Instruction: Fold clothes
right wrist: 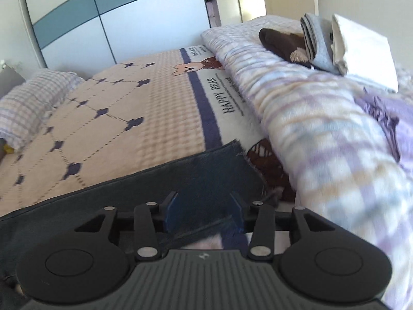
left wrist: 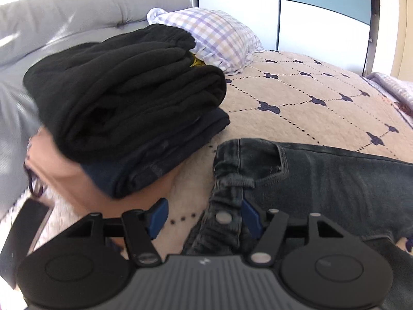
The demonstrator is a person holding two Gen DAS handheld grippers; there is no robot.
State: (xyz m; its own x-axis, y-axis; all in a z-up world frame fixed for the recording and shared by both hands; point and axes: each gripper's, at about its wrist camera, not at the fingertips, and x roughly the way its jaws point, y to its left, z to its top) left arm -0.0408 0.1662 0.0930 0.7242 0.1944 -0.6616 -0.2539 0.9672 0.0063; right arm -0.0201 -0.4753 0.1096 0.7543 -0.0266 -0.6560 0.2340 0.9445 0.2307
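Jaws of our left gripper [left wrist: 205, 218] stand apart in the left wrist view, with the waistband and button of the dark jeans [left wrist: 322, 180] lying between the blue pads; the right pad sits against the denim edge, the left pad is clear of it, and we see no pinch. Those jeans lie flat on the bed cover [left wrist: 296, 98], a cream quilt with dark blue motifs, and run off to the right. Just left of them sits a stack of folded clothes [left wrist: 124, 98]: a black garment on top, a navy one beneath, a pink one at the bottom. Behind the stack lies a checked pillow [left wrist: 214, 36], and beyond it a grey headboard [left wrist: 90, 13].

From the right wrist view, the jaws of our right gripper [right wrist: 204, 213] are likewise parted, with the hem end of the jeans [right wrist: 129, 193] under and between the pads; neither pad visibly presses the cloth. To the right lies a checked blanket [right wrist: 322, 129], rolled up along the bed cover. On its far end rest a brown item [right wrist: 281, 42], a grey folded item [right wrist: 316, 44] and a white folded item [right wrist: 361, 49]. A wardrobe [right wrist: 116, 20] stands behind.
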